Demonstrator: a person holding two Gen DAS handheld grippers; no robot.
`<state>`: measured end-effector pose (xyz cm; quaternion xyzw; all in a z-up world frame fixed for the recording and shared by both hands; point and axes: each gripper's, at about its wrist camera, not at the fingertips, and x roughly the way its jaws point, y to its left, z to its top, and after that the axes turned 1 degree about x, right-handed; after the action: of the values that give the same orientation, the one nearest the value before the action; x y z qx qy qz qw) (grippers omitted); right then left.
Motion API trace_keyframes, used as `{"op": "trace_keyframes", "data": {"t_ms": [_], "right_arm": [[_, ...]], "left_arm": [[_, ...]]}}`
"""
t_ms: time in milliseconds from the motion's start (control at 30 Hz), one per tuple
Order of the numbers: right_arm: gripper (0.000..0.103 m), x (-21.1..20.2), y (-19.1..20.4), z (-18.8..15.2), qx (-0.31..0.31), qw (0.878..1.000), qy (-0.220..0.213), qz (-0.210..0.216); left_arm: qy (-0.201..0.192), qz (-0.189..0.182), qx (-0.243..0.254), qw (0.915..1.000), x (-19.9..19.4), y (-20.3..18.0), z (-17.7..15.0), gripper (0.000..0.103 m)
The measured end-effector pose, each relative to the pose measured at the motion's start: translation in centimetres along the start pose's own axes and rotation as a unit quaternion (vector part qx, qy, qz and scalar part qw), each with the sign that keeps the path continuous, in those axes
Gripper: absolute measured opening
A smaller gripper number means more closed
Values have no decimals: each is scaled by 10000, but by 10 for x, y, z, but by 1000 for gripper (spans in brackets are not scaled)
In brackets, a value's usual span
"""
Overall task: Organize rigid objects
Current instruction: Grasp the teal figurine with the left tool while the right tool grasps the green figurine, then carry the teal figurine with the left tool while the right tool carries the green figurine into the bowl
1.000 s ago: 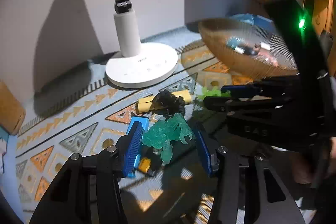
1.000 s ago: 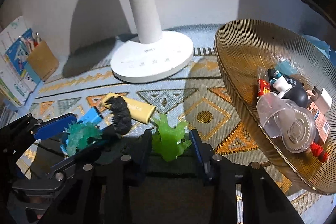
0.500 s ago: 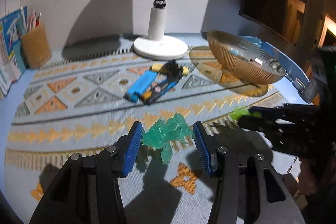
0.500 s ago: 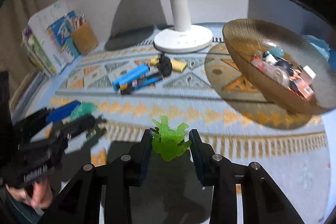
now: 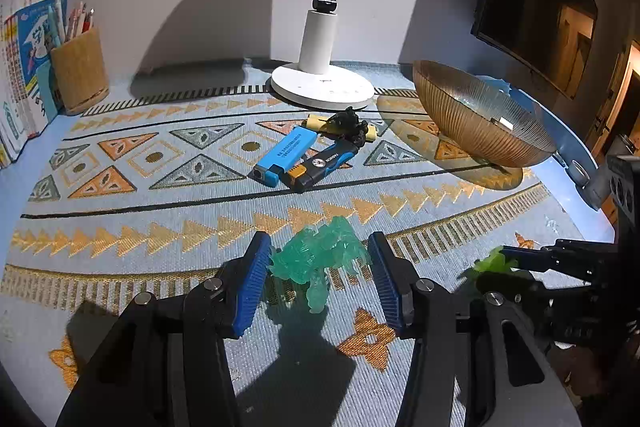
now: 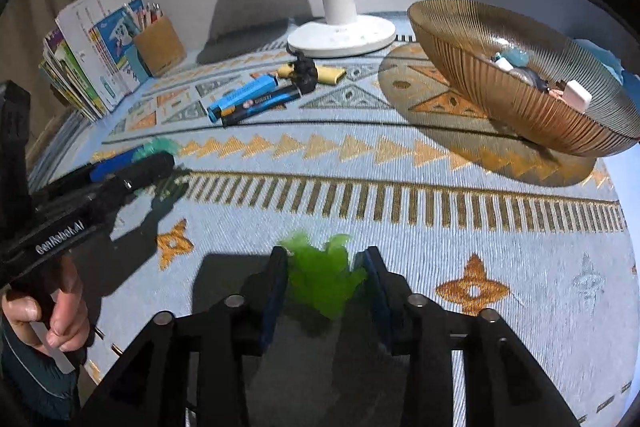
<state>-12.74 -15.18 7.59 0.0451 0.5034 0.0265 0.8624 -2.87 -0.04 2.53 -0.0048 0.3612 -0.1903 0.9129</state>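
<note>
My left gripper point(image 5: 318, 269) is shut on a translucent teal toy figure point(image 5: 320, 259) and holds it above the near part of the patterned mat. My right gripper point(image 6: 324, 279) is shut on a bright green toy figure point(image 6: 322, 277), also near the mat's front. Each gripper shows in the other view: the right gripper point(image 5: 492, 267) at the right, the left gripper point(image 6: 148, 155) at the left. On the mat lie a blue lighter point(image 5: 286, 155), a black-and-blue utility knife point(image 5: 324, 163), a yellow bar point(image 5: 316, 123) and a black figure point(image 5: 348, 125).
An amber ribbed bowl point(image 5: 472, 119) with several small items stands at the right. A white lamp base point(image 5: 322, 89) stands at the back centre. A wooden pen holder point(image 5: 80, 71) and books point(image 5: 20, 67) stand at the back left.
Both grippers have pulled back from the pile toward the mat's front, each carrying its figure. The lamp, bowl and remaining objects now lie farther away.
</note>
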Motion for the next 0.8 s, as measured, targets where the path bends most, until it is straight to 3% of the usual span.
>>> {"op": "trace_keyframes", "data": {"t_ms": [167,333,400,433,533,667,800], "right_arm": [[57,-1,6,-4,-36,10000,-65,-37],[57,4,20,-4,-229,9985,-105,-487],[38,4,25,-5,-377,9965,-149,-724],[34,2,27,-5,-398,9964,-186,-724],[34,-10,23,-3,-336,9945,-433,-898],[34,-48,-1,12,-58,9907,-907,-1010],[34,-99,-48,42,317,9784,-1471,-1416]], "left_arm": [[6,-24,-28,10000,1,1,0,47],[0,-4,18,10000,1,-1,0,47],[5,15,47,10000,1,-3,1,47],[-11,51,84,10000,0,-5,1,47],[-25,27,167,9999,-1,-13,6,47],[-286,-168,413,9986,-8,-42,37,47],[-598,-522,696,9944,-10,-83,87,47]]}}
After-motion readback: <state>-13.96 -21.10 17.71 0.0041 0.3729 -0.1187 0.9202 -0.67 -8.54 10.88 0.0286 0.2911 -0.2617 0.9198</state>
